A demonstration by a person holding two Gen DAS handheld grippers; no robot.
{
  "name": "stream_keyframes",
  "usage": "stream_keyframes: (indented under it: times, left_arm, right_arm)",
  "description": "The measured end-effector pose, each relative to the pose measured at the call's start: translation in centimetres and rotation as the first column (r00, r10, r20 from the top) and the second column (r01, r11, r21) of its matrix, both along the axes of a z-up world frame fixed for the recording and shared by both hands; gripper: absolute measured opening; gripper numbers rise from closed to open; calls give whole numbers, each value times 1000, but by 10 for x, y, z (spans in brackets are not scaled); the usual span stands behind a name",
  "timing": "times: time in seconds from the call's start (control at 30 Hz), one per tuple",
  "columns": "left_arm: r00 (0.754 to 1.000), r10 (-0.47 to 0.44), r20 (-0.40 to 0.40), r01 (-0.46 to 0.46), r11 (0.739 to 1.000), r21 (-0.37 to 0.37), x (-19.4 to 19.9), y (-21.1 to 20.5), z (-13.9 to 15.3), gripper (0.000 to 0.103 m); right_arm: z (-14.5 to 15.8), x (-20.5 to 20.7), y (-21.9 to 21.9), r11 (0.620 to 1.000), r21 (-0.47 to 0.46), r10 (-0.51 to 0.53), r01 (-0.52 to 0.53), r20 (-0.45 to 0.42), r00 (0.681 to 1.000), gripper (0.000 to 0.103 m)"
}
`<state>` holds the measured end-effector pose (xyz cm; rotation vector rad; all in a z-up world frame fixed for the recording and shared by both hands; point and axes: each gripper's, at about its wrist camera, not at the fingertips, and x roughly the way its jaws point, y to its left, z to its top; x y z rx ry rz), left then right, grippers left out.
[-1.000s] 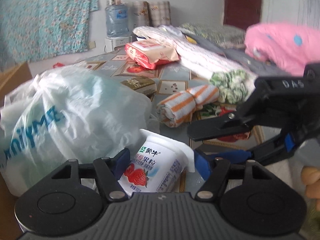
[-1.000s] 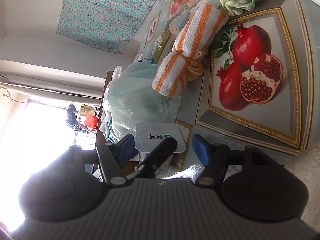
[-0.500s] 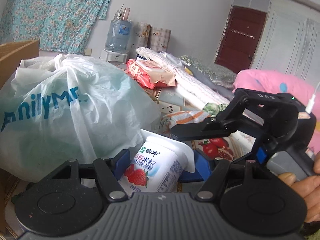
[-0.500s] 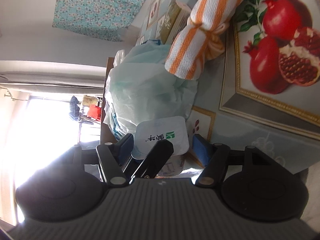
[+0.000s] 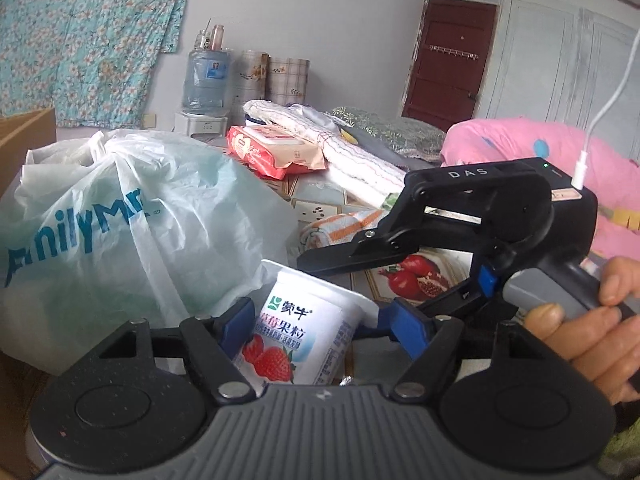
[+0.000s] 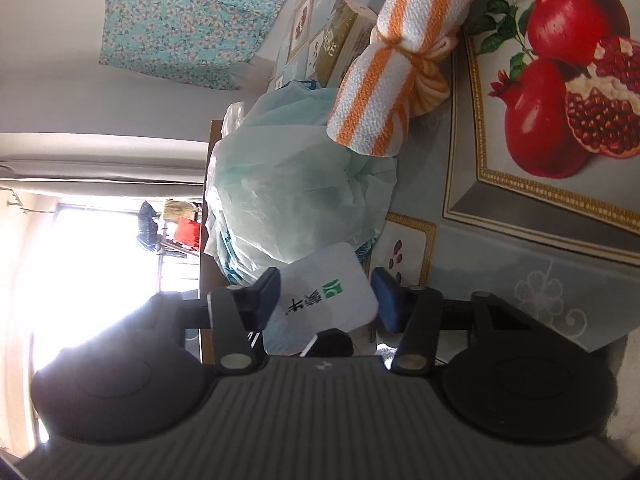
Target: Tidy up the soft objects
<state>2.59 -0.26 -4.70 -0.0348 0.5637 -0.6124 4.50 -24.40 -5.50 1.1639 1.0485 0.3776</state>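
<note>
Handing over yogurt cup (image 5: pixel 298 330): left gripper (image 5: pixel 316 320) opening around it, right gripper (image 6: pixel 326 300) closing over lid, could drop if release beats grip

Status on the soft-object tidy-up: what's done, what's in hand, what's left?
Done: nothing visibly sorted.

In hand: the strawberry yogurt cup sits between the left gripper fingers, jaws opening; the right gripper straddles its lid, jaws closing. Looks like a handover.

Left: the orange-striped towel roll, wet-wipes pack, white folded cloth and plastic bag lie loose on the table.
</note>
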Motion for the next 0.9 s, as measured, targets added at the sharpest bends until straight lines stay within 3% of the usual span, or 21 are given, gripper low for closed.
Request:
stream_keyframes:
  times: [0.1,0.23,0.6,0.9]
  left_arm:
    - [1000,22,-7,-21,999,28,0,-2,2,72]
    - [999,20,-41,-20,1000,-10,3,-3,7,68]
    - [999,-16,34,15,999,41,9,-47,9,63]
    - [999,-21,42,20,1000,16,24,-63,7,60]
  right_arm:
    - [1,-1,0,1000,1,10,-10,18,1000,40]
    - [9,-4,1,999,-18,30,-29,66,997,37]
    - [14,-13,-33,998,-50,-27,33,105,994,37]
    - [19,-13,-52,995,-78,-57,67,125,991,38]
